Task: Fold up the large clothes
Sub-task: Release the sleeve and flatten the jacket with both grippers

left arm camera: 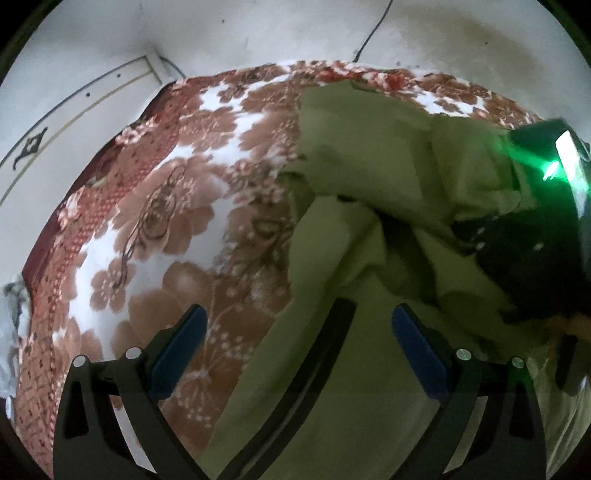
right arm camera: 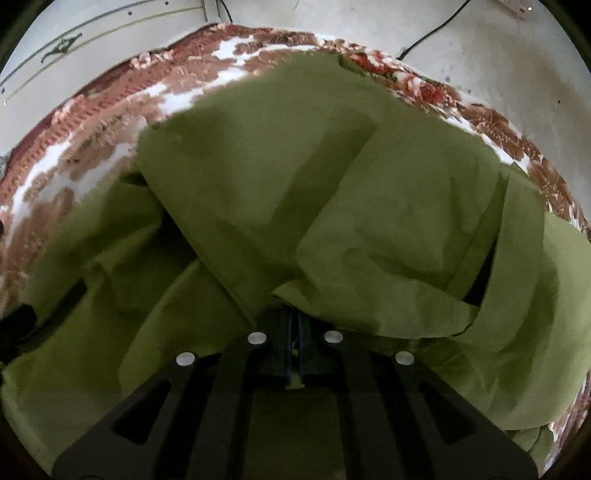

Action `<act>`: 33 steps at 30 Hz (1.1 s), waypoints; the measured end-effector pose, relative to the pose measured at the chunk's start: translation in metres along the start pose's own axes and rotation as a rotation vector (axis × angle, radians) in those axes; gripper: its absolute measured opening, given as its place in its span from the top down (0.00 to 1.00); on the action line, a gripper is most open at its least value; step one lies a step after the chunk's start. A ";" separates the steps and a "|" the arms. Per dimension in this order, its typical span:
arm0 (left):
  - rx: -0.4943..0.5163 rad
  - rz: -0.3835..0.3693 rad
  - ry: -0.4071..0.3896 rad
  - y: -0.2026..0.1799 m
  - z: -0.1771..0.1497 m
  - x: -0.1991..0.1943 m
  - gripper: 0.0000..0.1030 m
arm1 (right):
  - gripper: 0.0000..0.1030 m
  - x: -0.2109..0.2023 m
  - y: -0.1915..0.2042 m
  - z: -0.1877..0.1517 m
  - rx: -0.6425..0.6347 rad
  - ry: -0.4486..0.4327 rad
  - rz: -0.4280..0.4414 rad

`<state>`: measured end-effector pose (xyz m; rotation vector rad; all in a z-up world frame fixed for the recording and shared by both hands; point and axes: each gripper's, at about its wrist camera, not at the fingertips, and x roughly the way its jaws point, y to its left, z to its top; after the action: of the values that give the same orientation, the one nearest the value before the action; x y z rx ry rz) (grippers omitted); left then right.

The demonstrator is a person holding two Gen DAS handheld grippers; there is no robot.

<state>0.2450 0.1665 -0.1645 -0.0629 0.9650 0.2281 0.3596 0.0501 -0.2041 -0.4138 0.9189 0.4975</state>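
Where the pale wall [left arm camera: 92,44] fills the upper left of the left wrist view, a floral blanket [left arm camera: 155,206] is spread below it. Right of centre, the crumpled green garment [left arm camera: 369,155] is heaped. The left gripper [left arm camera: 299,332] is held released; the right gripper [right arm camera: 294,325] is clenched on green cloth.

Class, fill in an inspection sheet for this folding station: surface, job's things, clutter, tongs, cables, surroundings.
Surface: floral blanket, red-brown and white.
Job's things: green garment, crumpled, not yet folded.
Clutter: whitish cloth at the blanket's left edge.
Tongs: left tongs open over the garment's edge, holding nothing; right tongs shut on the garment.
Cables: black cable on the wall.
Surroundings: pale wall; panel with lines and a dark motif.
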 end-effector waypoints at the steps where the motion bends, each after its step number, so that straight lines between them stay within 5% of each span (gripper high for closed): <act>1: -0.006 0.002 0.006 0.004 -0.001 -0.002 0.05 | 0.93 -0.007 0.002 0.001 0.002 0.000 0.013; 5: 0.008 0.019 0.012 0.011 -0.002 -0.008 0.05 | 0.78 -0.011 0.010 -0.002 -0.031 0.039 0.010; 7: 0.007 0.022 0.013 0.011 0.003 -0.013 0.05 | 0.14 -0.020 0.005 -0.005 -0.022 0.026 0.006; 8: 0.002 0.020 0.008 0.010 0.007 -0.016 0.05 | 0.04 -0.026 0.002 -0.004 -0.012 0.010 0.023; 16: 0.072 0.006 -0.113 -0.038 0.053 -0.041 0.05 | 0.05 -0.125 -0.038 -0.005 0.055 -0.126 0.063; 25: 0.358 -0.161 -0.233 -0.168 0.101 -0.042 0.05 | 0.05 -0.125 -0.203 -0.012 0.322 -0.078 -0.167; 27: 0.432 -0.144 -0.264 -0.196 0.104 -0.038 0.05 | 0.05 -0.117 -0.237 -0.016 0.363 -0.064 -0.225; 30: 0.574 0.000 -0.341 -0.236 0.099 -0.022 0.05 | 0.05 -0.097 -0.275 -0.026 0.404 -0.008 -0.308; 33: 0.731 0.054 -0.412 -0.273 0.083 -0.004 0.05 | 0.05 -0.073 -0.292 -0.042 0.432 0.045 -0.305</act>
<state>0.3700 -0.0876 -0.1268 0.6579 0.5917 -0.0726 0.4623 -0.2262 -0.1294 -0.1657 0.9570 0.0051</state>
